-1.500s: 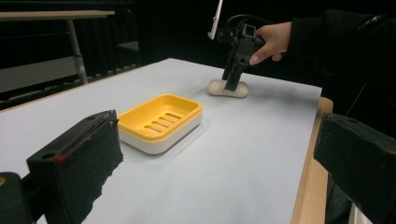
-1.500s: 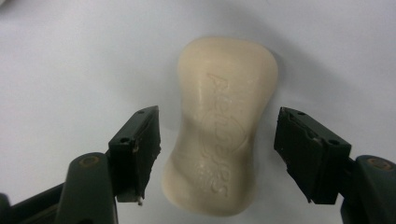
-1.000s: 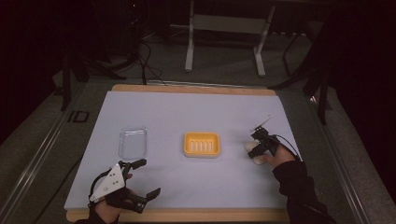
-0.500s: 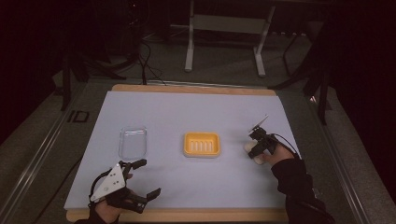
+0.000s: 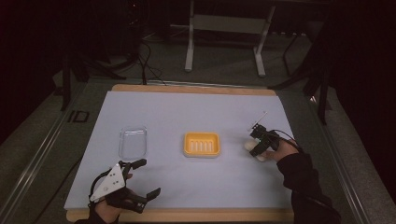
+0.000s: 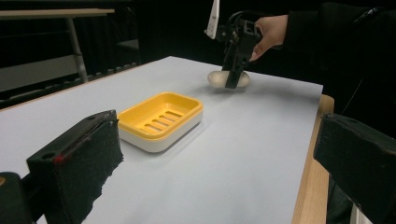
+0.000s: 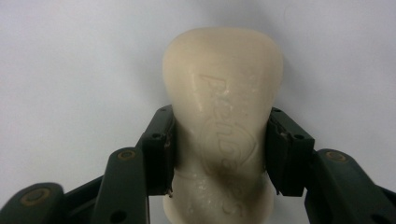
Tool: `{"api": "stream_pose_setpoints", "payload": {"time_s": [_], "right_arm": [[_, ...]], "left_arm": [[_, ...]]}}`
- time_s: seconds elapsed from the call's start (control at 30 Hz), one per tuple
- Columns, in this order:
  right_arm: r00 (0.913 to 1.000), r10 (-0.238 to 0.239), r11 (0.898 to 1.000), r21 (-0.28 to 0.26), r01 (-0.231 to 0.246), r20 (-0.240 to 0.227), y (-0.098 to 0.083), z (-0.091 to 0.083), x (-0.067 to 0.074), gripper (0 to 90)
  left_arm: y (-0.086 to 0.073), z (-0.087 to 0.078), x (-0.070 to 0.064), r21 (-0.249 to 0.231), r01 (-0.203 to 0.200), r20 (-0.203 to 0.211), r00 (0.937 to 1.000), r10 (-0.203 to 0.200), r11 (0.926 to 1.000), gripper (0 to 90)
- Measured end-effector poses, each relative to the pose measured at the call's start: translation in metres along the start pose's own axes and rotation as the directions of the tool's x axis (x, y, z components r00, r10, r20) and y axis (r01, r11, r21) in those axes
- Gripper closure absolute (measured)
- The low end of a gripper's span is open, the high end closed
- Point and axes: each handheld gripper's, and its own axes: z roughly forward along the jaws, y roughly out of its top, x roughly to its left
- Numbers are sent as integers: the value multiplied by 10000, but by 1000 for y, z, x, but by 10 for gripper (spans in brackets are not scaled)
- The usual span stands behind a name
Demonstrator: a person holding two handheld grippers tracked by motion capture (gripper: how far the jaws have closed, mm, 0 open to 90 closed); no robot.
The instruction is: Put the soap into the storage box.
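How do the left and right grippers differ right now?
The left gripper has its jaws spread wide with nothing between them; the right gripper is closed on the cream soap bar. Left hovers near the table's front edge, right points down at the sheet. Both are black and hand-held.

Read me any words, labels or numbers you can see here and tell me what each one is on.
"ID": pale mark on the dark surface left of the table.
Embossed cursive word on the soap bar held between the right gripper's jaws: soft and partly covered, too unclear to read.
Nothing readable on the yellow soap dish or the clear lid.
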Motion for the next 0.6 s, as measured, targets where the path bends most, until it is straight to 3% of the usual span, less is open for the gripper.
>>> {"api": "stream_pose_setpoints", "payload": {"time_s": [0.1, 0.17, 0.37, 0.47, 0.6], "right_arm": [[9975, -673, 9977, -98, 672, -190, 0, -5, 2, 500], [9946, -1041, 9945, -104, 1040, -50, -1, -6, 3, 500], [9858, -1657, 9861, -137, 1654, -274, -3, -10, 0, 500], [9746, -2202, 9753, -287, 2191, -416, -5, -11, 0, 500], [9519, -2995, 9540, -329, 2979, -649, -7, -12, 3, 500]], "left_arm": [[0, 0, 0, -3, 14, 11, 10000, -14, 10000, 11], [0, 0, 0, -6, 1, 10, 10000, -1, 10000, 11], [0, 0, 0, 9, 8, 16, 10000, -8, 10000, 11], [0, 1, 0, 8, 15, 23, 10000, -15, 10000, 11], [0, 1, 0, 7, 17, 13, 10000, -17, 10000, 12]]}}
